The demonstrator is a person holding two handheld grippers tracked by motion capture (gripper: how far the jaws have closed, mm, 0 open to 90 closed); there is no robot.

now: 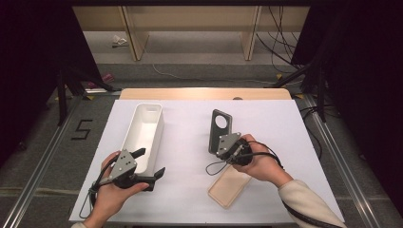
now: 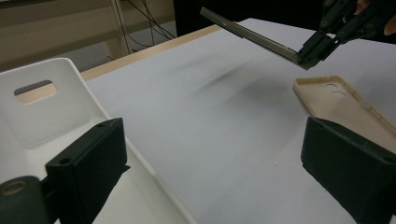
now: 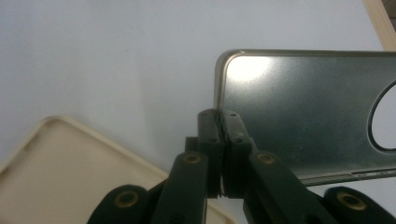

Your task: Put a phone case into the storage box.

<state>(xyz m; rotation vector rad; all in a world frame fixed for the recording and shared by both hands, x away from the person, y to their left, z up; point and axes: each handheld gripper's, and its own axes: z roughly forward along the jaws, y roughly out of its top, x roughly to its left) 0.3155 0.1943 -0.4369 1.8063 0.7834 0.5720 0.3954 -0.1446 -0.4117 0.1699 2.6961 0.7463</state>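
Note:
A dark grey phone case (image 1: 219, 129) with a round camera hole stands lifted off the white table, tilted on edge. My right gripper (image 1: 217, 151) is shut on its near corner; in the right gripper view the jaws (image 3: 219, 126) pinch the rim of the grey case (image 3: 303, 107). A beige phone case (image 1: 230, 186) lies flat, inside up, just below the right hand, and shows under the jaws as the beige case (image 3: 70, 168). My left gripper (image 1: 150, 163) stands open at the near end of a long white bin (image 1: 142, 130), nothing between its jaws (image 2: 217, 172).
The white bin (image 2: 51, 107) has a handle slot in its far wall. From the left gripper view, the right gripper (image 2: 310, 53) holds the grey case (image 2: 247, 32) above the beige case (image 2: 345, 112). A wooden table edge (image 1: 204, 93) runs along the far side.

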